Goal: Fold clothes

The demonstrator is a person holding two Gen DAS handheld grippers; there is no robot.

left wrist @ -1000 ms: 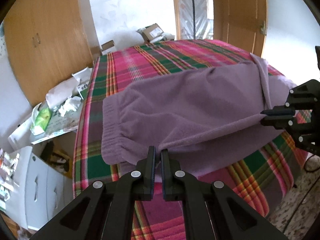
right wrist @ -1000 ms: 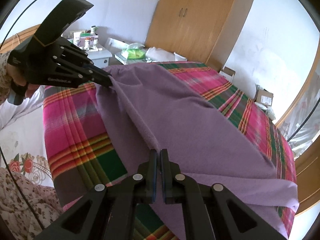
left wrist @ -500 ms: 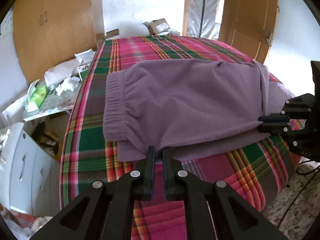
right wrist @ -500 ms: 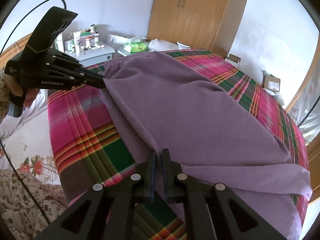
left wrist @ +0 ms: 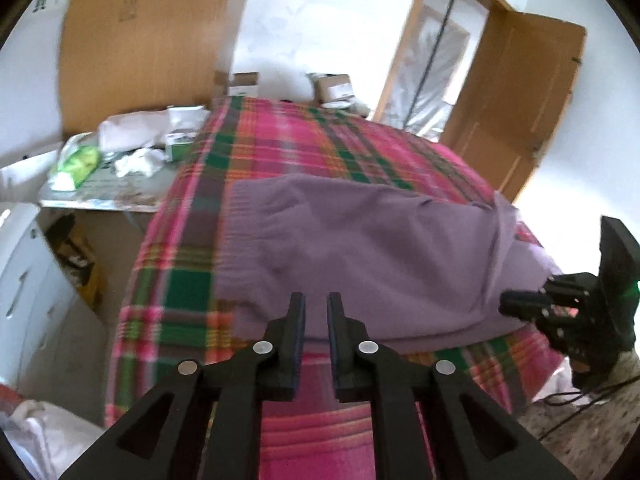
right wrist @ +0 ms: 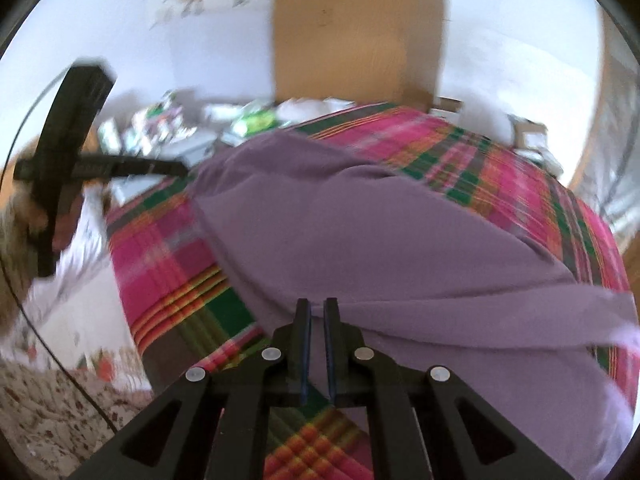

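Closest in, the left hand-held gripper hangs over the near edge of the bed with its jaws a narrow gap apart and nothing between them, its tips just short of the purple garment. The right hand-held gripper sits at the other near end of that cloth, jaws likewise slightly parted and not pinching the fabric, though its tips look to be right at the edge. The garment is a soft purple knit, folded over on itself into a long band lying flat across the pink, green and orange plaid blanket, with a ribbed elastic hem at the left gripper's end and a loose flap trailing toward the right edge. Beyond the bed's far side a low bench carries crumpled white papers and a green packet. Farther off stand a wooden wardrobe, cardboard boxes by the wall, and an open wooden door.
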